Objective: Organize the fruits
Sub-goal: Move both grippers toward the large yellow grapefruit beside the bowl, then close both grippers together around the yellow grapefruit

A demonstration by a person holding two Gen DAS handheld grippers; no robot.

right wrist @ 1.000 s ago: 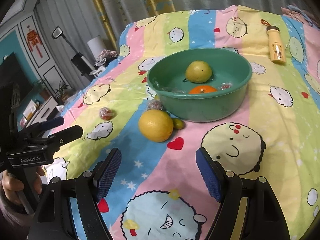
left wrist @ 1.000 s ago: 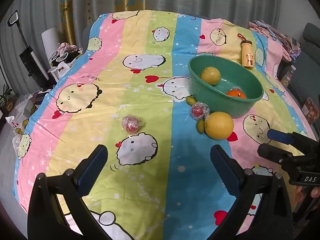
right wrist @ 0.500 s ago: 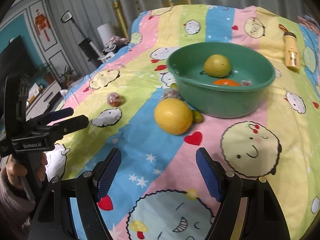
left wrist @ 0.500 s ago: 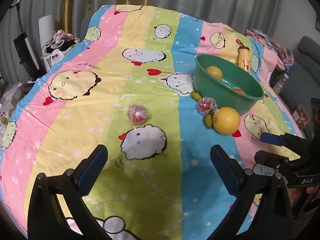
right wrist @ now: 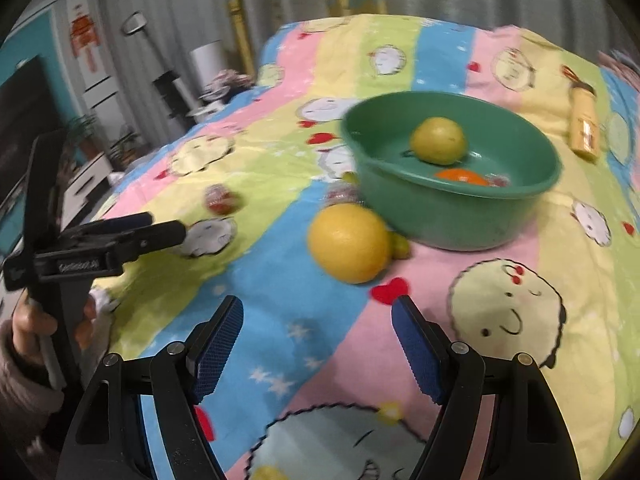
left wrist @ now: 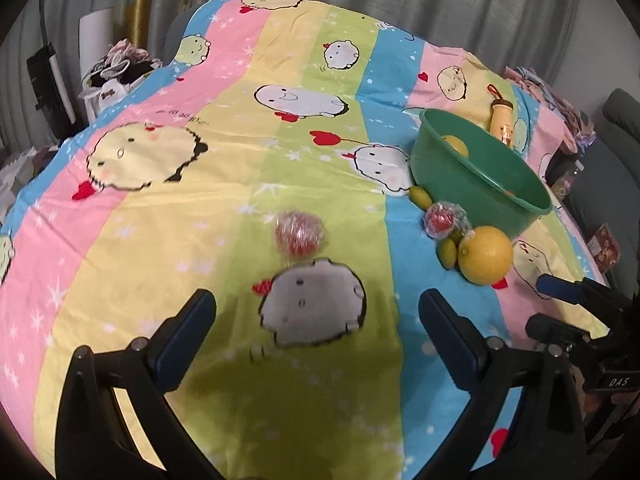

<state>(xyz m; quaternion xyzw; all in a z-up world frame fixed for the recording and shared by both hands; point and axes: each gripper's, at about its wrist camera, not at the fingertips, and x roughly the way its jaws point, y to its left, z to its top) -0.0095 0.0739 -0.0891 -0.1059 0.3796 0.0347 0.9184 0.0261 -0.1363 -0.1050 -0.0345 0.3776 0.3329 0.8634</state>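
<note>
A green bowl (left wrist: 480, 176) (right wrist: 452, 200) on the cartoon sheet holds a yellow fruit (right wrist: 439, 140) and an orange (right wrist: 460, 177). Beside the bowl lie a big yellow citrus (left wrist: 486, 255) (right wrist: 349, 242), small green fruits (left wrist: 447, 253) and a plastic-wrapped red fruit (left wrist: 442, 220). Another wrapped red fruit (left wrist: 299, 235) (right wrist: 220, 200) lies alone, just ahead of my open, empty left gripper (left wrist: 316, 320). My right gripper (right wrist: 318, 330) is open and empty, a short way in front of the big citrus.
A yellow bottle (left wrist: 502, 118) (right wrist: 585, 130) lies on the sheet behind the bowl. Clutter and furniture (left wrist: 116, 68) stand past the bed's left edge; a dark sofa (left wrist: 616, 128) is at the right.
Both grippers have moved forward and lower. The lone wrapped fruit is closer to the left gripper; the big citrus is closer to the right gripper. Both stay open.
</note>
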